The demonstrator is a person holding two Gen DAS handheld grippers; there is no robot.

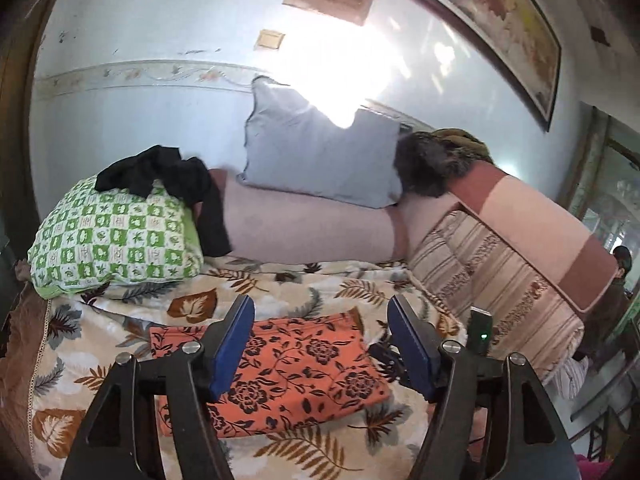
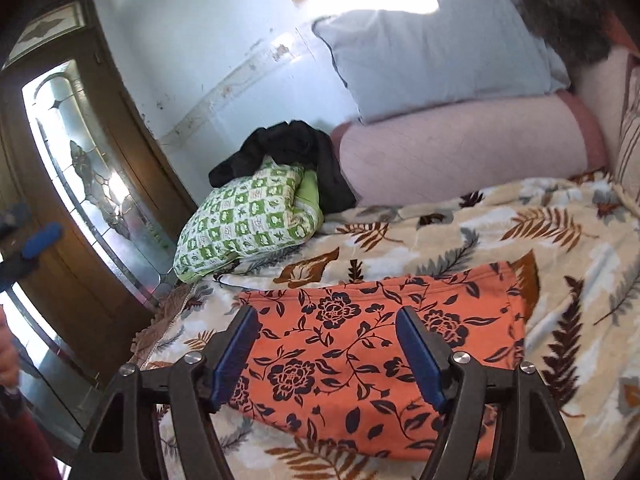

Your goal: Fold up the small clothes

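An orange cloth with a dark flower print (image 1: 296, 368) lies folded flat in a rectangle on the leaf-patterned bedspread (image 1: 120, 320). It also shows in the right wrist view (image 2: 360, 360). My left gripper (image 1: 322, 312) is open and empty, held just above the cloth. My right gripper (image 2: 326, 322) is open and empty too, above the cloth's near left part. The tip of the other gripper shows at the far left of the right wrist view (image 2: 42, 240).
A green checked pillow (image 1: 116, 240) with a black garment (image 1: 172, 184) draped on it lies at the bed's head. A pink bolster (image 1: 304, 228), a grey pillow (image 1: 320, 156) and a striped cushion (image 1: 500, 292) line the wall side. A wooden glass door (image 2: 80, 184) stands left.
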